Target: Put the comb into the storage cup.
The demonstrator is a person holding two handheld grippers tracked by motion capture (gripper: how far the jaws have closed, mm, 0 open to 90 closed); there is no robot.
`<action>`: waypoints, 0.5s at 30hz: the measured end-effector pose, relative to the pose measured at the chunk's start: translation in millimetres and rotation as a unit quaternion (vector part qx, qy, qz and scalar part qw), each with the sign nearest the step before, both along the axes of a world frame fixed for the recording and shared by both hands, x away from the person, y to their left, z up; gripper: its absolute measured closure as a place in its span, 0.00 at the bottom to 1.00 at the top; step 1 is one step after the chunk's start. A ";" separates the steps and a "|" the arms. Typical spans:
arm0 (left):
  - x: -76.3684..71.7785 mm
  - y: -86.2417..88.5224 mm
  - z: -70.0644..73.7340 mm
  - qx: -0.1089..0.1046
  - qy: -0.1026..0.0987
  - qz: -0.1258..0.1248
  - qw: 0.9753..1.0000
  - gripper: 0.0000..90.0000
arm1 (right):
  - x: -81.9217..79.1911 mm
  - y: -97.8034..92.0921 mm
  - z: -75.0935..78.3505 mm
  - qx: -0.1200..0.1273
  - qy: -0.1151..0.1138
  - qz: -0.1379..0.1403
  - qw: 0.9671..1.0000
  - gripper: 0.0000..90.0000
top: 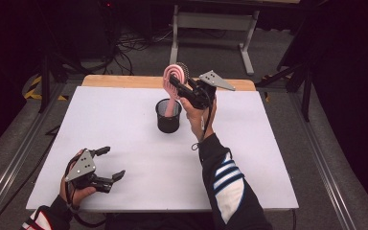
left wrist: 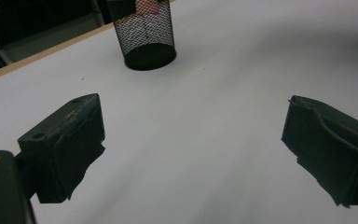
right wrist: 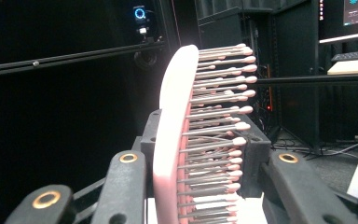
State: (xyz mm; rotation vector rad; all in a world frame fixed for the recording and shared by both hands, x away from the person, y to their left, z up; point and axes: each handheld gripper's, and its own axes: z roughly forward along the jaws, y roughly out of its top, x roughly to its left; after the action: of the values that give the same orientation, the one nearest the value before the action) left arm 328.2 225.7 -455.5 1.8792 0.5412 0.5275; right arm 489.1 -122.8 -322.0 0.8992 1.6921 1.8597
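A pink hairbrush (top: 174, 79) stands upright with its handle down inside a black mesh cup (top: 168, 116) near the middle of the white table. My right gripper (top: 176, 86) is shut on the brush's head, above the cup. In the right gripper view the pink brush (right wrist: 177, 140) with its rows of bristles stands between the jaws. My left gripper (top: 111, 163) rests near the table's front left corner, open and holding nothing. In the left gripper view the mesh cup (left wrist: 144, 35) stands far ahead of the wide-apart jaws.
The white table top (top: 124, 143) has a wooden strip (top: 120, 80) along its far edge. Behind it stand a grey table frame (top: 211, 28) and cables on the floor. Dark stands flank both sides.
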 end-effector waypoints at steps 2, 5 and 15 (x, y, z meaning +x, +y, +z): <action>0.2 -0.2 0.0 0.000 0.000 0.000 1.000 0.07 | 0.0 0.7 -2.3 0.001 0.002 0.001 1.000 0.70; 0.2 -0.3 0.0 0.002 0.001 -0.001 1.000 0.07 | 0.4 1.9 -5.7 0.000 0.007 0.001 1.000 0.70; -0.1 -0.1 0.0 0.000 0.000 0.002 1.000 0.07 | -0.1 5.7 -16.6 -0.005 0.022 0.006 1.000 0.70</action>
State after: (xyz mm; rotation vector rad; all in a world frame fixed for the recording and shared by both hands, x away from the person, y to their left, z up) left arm 328.0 225.6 -455.5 1.8788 0.5446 0.5309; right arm 489.0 -117.1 -338.6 0.9335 1.7343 1.8502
